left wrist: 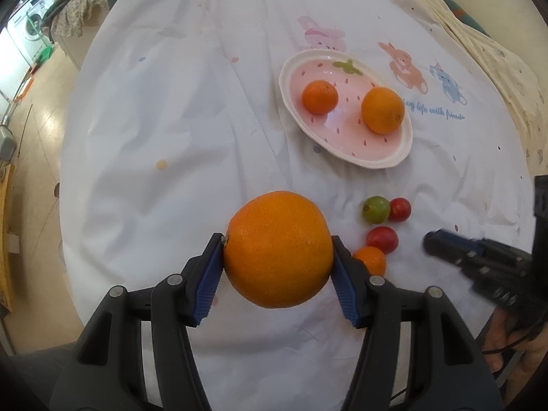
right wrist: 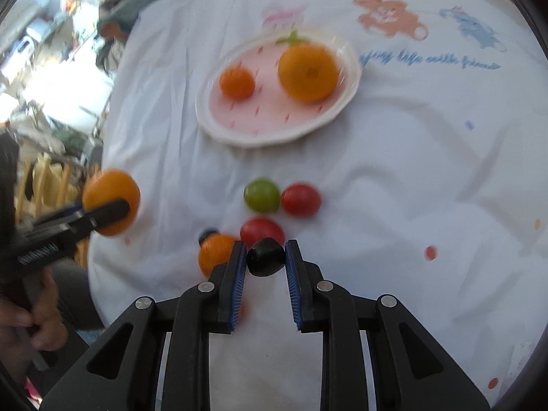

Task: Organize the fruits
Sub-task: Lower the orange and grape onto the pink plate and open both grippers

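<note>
My left gripper point(left wrist: 278, 250) is shut on a large orange point(left wrist: 278, 248) and holds it above the white cloth; it also shows in the right wrist view point(right wrist: 111, 202). My right gripper point(right wrist: 265, 257) is shut on a small black fruit point(right wrist: 265, 257). A pink strawberry-pattern plate point(left wrist: 383, 150) holds a small tangerine point(left wrist: 320, 97) and an orange point(left wrist: 383, 110). On the cloth lie a green fruit point(left wrist: 376, 209), two red fruits point(left wrist: 399, 209) point(left wrist: 383, 239) and a small orange point(left wrist: 371, 259). The plate point(right wrist: 239, 137) and these loose fruits also show in the right wrist view.
The table wears a white cloth with cartoon animal prints point(left wrist: 407, 65). Its left edge drops to a floor with a washing machine point(left wrist: 29, 24). A quilted cover point(left wrist: 496, 54) lies at the far right. The right gripper's body point(left wrist: 486, 263) sits at the right.
</note>
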The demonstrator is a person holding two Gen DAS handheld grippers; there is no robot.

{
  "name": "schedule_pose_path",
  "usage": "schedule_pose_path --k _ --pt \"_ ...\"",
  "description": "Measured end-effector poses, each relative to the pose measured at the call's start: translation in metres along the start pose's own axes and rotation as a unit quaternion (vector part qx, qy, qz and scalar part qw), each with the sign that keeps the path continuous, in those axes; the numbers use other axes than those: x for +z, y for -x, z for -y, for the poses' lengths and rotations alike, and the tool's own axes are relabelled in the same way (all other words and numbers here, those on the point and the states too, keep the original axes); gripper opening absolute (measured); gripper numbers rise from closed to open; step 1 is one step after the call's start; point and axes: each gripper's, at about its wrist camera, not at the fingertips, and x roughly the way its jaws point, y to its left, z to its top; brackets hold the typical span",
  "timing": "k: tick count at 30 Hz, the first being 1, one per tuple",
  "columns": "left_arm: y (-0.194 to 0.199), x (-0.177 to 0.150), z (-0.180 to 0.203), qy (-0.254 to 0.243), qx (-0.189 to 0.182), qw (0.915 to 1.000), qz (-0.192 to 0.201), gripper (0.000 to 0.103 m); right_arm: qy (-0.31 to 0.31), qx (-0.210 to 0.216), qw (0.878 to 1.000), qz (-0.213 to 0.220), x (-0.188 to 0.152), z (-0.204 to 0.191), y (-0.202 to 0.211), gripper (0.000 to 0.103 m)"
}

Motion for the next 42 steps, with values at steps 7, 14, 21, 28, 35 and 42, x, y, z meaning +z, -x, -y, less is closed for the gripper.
schedule_pose_path --k 7,14,21,28,35,42 --pt "0.012 0.036 0.003 -0.008 0.008 0.9994 0.033 0.055 -0.013 0.024 0.997 0.078 0.041 0.011 0.034 0.024" --pt "0.001 0.089 0.026 -0.046 0.012 0.9963 0.071 0.055 -0.02 0.031 0.992 0.122 0.093 0.027 0.032 0.024" --pt "-0.04 0.136 0.053 -0.091 0.027 0.9922 0.081 0.055 -0.033 0.031 0.989 0.137 0.141 0.043 0.009 0.024" --pt "-0.08 0.168 0.066 -0.099 0.014 0.9921 0.075 0.055 -0.038 0.026 0.991 0.124 0.174 0.046 -0.032 0.024" --pt "-0.1 0.171 0.073 -0.122 0.011 0.9901 0.069 0.056 -0.047 0.035 0.993 0.104 0.184 0.048 -0.055 0.024" --pt "-0.103 0.174 0.072 -0.111 0.008 0.9918 0.064 0.057 -0.05 0.047 0.992 0.101 0.185 0.045 -0.058 0.025"
